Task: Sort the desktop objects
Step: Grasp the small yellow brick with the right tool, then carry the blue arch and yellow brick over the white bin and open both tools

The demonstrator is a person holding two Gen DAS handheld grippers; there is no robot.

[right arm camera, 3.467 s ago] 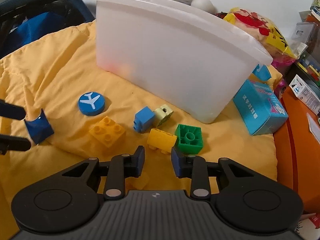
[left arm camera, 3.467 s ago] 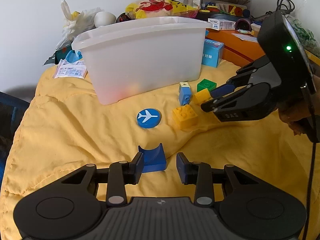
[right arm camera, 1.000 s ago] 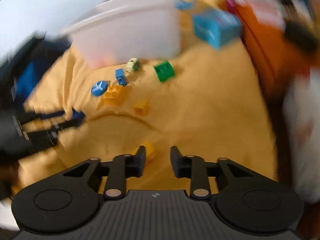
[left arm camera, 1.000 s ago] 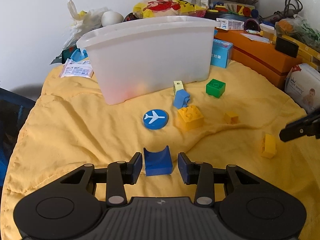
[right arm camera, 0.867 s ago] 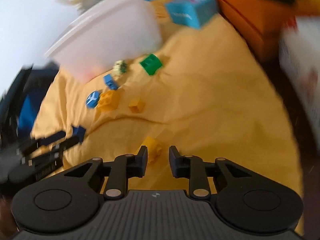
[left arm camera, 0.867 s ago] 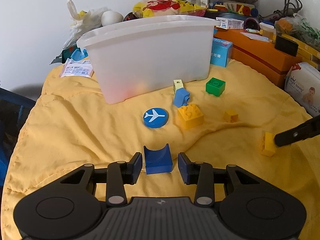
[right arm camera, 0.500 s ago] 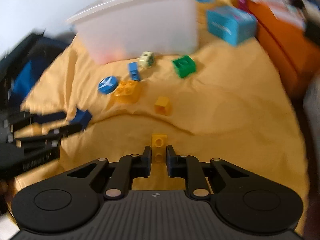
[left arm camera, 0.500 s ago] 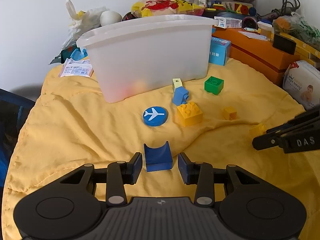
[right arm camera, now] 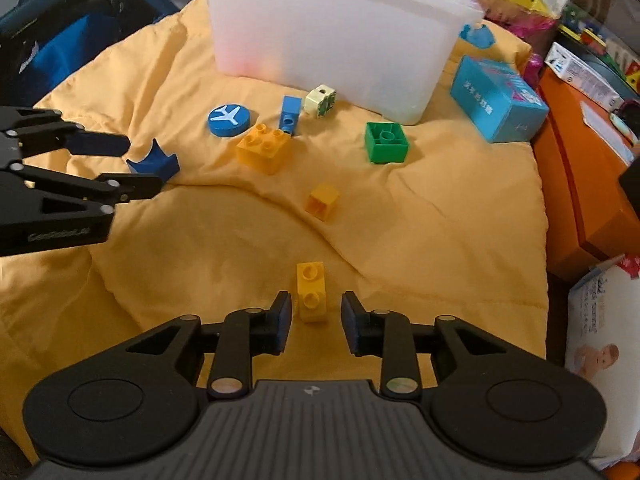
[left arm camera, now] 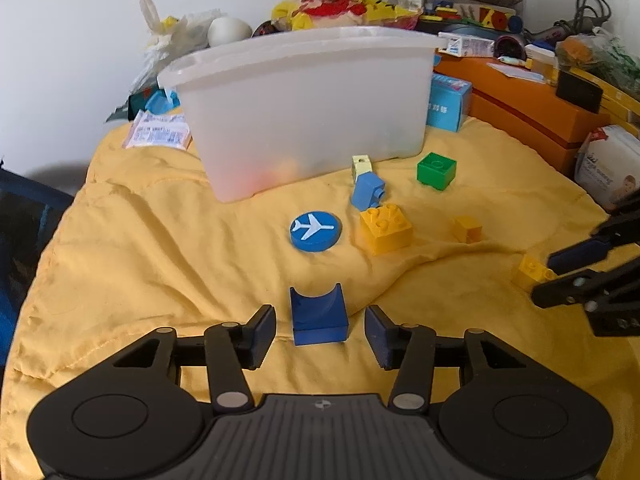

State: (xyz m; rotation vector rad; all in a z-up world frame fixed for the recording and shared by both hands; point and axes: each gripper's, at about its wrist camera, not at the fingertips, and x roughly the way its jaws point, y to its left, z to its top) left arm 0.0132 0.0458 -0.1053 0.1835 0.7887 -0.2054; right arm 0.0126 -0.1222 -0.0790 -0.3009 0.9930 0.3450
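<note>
Blocks are being sorted on the desk's yellow cloth (right arm camera: 440, 216). Right gripper (right arm camera: 312, 320): jaws are opening, narrow yellow brick (right arm camera: 311, 291) is lying between them, untouched. Left gripper (left arm camera: 320, 330): jaws are opening, blue arch block (left arm camera: 319, 315) is sitting between the pads with gaps either side. Farther off, the remaining bricks are lying near the white bin (left arm camera: 304, 108). Risk: soft, wrinkled cloth is likely being snagged on re-closing, or a brick tipped.

Right gripper (right arm camera: 312, 320) at bottom centre, jaws opening, small yellow brick (right arm camera: 311, 292) between pads, untouched. Left gripper (right arm camera: 136, 168) at left edge, straddling dark blue curved block (right arm camera: 154, 165). White bin (right arm camera: 328, 24) at top.
</note>
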